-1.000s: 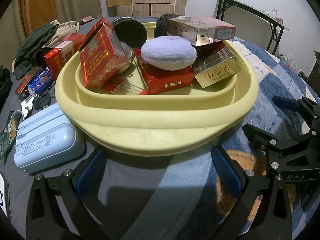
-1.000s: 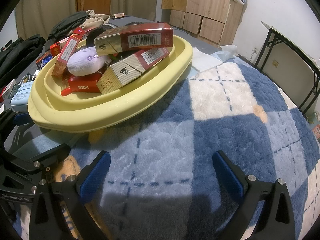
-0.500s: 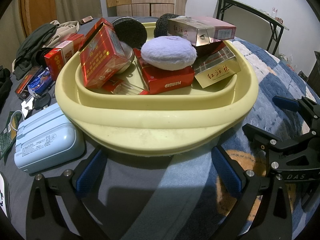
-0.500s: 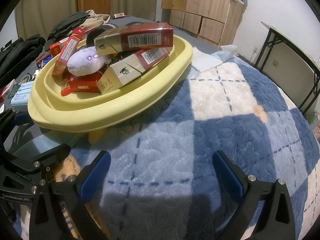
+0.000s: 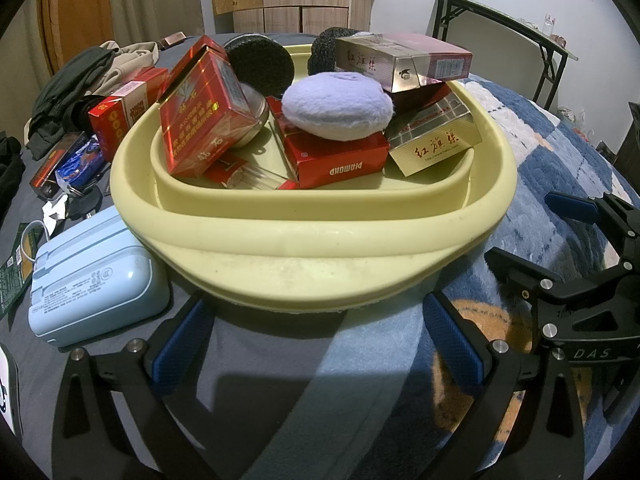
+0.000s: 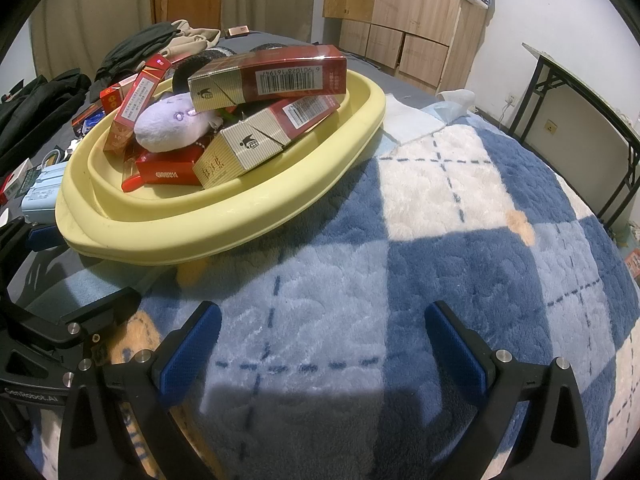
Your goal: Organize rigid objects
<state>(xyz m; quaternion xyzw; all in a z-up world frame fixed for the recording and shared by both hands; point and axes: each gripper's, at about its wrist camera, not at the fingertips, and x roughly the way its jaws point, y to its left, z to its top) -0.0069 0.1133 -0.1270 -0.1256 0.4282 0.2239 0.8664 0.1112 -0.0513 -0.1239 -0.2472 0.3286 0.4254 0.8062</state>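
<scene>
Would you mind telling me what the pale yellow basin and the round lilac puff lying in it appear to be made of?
The pale yellow basin looks like matte, soft plastic or silicone: its thick rolled rim is smooth, dull and stepped in folds, perhaps collapsible. The round lilac puff looks like plush fabric: its surface is fuzzy, with fibres showing at the edge.

A pale yellow oval plastic basin (image 5: pixel 312 248) lies on the bed and is full of objects. At 9 o'clock inside it, a shiny red rectangular box (image 5: pixel 204 114) stands tilted against a round metal tin (image 5: pixel 252 120). In the centre, a lilac round plush puff (image 5: pixel 338 106) rests on a flat red carton marked DIAMOND (image 5: pixel 340 160). At 3 o'clock lies a gold and red cigarette carton (image 5: pixel 434 140), and a silver and dark red carton (image 5: pixel 400 64) lies across above it. At 12 o'clock, two black round sponge pads (image 5: pixel 260 66) stand on edge at the far rim.
</scene>
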